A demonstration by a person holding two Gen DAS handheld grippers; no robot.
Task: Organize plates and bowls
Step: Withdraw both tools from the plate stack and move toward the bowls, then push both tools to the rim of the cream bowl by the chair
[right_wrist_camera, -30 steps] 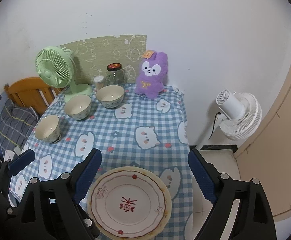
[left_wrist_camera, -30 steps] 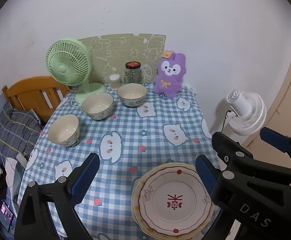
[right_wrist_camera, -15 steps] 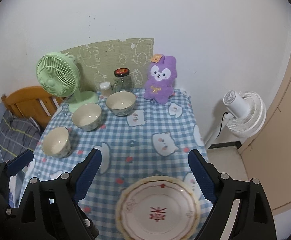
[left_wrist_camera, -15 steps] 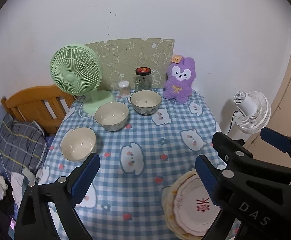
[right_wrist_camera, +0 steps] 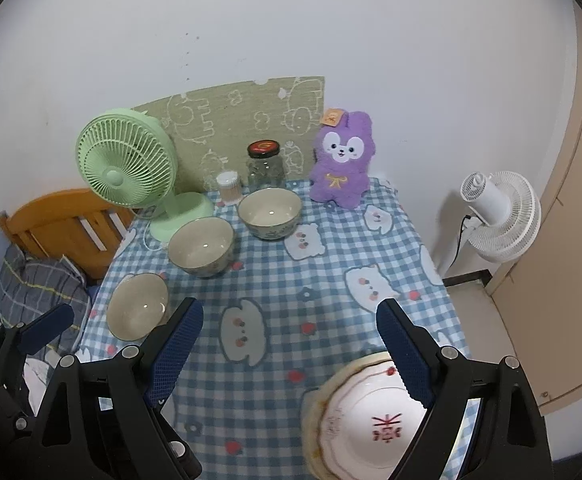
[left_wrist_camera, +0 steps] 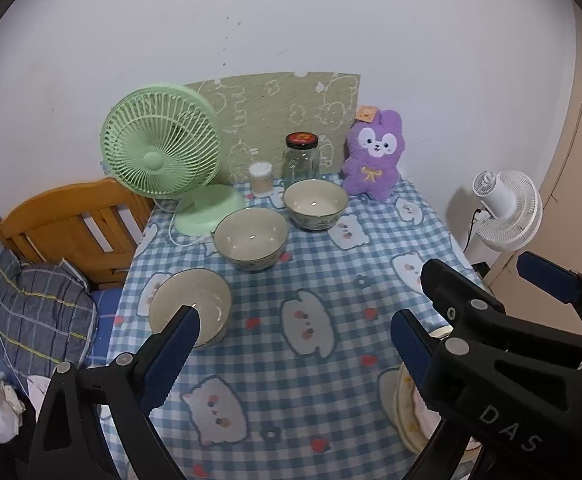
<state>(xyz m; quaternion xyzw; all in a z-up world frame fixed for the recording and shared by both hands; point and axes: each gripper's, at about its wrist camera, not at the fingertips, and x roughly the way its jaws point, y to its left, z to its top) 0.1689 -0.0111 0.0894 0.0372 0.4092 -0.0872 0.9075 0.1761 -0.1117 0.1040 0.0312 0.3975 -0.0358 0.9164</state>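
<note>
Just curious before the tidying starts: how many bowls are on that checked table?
3 cream ceramic bowls, in a diagonal row: far bowl before the glass jar, middle bowl near the green fan, near bowl at the left edge.

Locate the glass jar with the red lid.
The glass jar stands at the table's far edge against the green wall mat, between the small cotton-swab container on its left and the purple plush bunny on its right, just behind the farthest bowl.
</note>
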